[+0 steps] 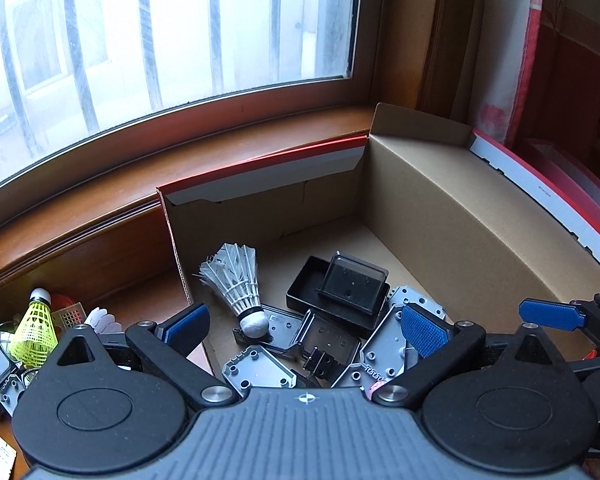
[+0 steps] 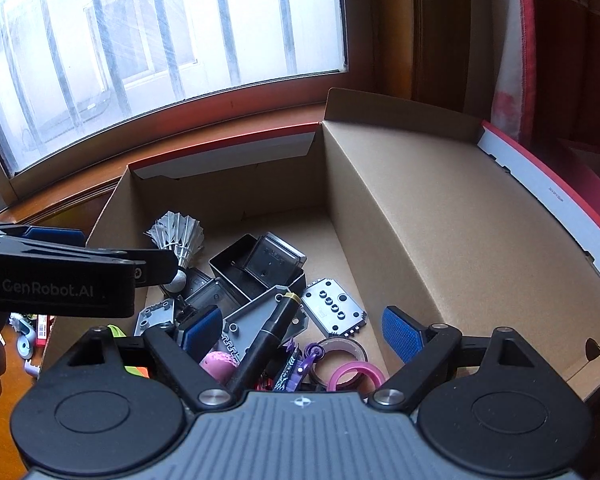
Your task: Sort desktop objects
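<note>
My left tongs (image 1: 306,330): spread wide, nothing between the blue pads, hanging over the near-left part of the box.
My right tongs (image 2: 302,330): also spread wide and empty, over the near end of the box.
Cardboard box (image 2: 440,220): one, open, on the wooden ledge (image 1: 100,200) under the barred window (image 1: 160,32); everything sorted lies at its near end, the far end bare.
Shuttlecocks: one white shuttlecock (image 1: 236,280) lying in the box, cork toward me; one yellow shuttlecock (image 1: 34,330) upright outside, left of the box, and part of another white one just beside it.
Black tray (image 2: 240,268): one, with one clear-lidded case (image 2: 274,262) leaning in it.
Grey plates (image 2: 334,306): at least four I can count in the box, overlapping.
Black marker (image 2: 270,332): one, with a yellow band, lying across the plates.
Tape rolls: two, one clear roll (image 2: 342,350), one pink roll (image 2: 354,374), touching.
Pink ball (image 2: 218,364): one, by my right tongs' left finger.
Purple bits near the tape: too jumbled to count.
</note>
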The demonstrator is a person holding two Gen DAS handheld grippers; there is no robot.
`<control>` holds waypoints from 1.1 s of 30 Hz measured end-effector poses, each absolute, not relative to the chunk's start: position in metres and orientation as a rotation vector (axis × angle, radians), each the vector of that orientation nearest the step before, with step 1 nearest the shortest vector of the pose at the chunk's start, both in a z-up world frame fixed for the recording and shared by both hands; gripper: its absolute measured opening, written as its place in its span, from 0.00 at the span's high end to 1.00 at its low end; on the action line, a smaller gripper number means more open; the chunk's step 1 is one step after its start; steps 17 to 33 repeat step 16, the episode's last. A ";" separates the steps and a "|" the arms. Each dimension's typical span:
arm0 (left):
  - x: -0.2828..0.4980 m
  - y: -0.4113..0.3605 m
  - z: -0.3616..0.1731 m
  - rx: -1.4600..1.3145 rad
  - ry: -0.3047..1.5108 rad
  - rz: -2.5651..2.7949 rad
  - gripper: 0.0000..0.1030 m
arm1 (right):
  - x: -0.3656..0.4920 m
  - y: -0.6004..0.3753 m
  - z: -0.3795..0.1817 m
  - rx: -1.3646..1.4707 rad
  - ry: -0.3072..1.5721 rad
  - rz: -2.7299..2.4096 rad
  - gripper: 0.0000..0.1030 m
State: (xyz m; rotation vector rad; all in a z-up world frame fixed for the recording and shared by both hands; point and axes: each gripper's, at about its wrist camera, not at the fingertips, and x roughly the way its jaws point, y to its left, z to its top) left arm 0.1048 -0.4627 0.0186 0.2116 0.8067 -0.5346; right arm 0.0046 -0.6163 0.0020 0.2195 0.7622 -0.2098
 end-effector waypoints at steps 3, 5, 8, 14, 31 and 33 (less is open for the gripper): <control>0.105 -0.462 0.018 0.202 0.811 -0.539 0.00 | 0.005 -0.614 0.001 0.207 0.763 -0.207 0.14; 0.105 -0.462 0.018 0.196 0.815 -0.541 0.00 | 0.005 -0.613 0.001 0.198 0.763 -0.205 0.14; 0.105 -0.463 0.018 0.203 0.825 -0.531 0.00 | 0.006 -0.610 0.000 0.186 0.764 -0.202 0.14; 0.103 -0.464 0.019 0.199 0.818 -0.558 0.00 | 0.006 -0.608 0.001 0.179 0.761 -0.194 0.14; 0.101 -0.465 0.019 0.212 0.807 -0.566 0.00 | 0.006 -0.608 0.001 0.176 0.759 -0.193 0.14; 0.101 -0.465 0.019 0.212 0.807 -0.566 0.00 | 0.006 -0.608 0.001 0.176 0.759 -0.193 0.14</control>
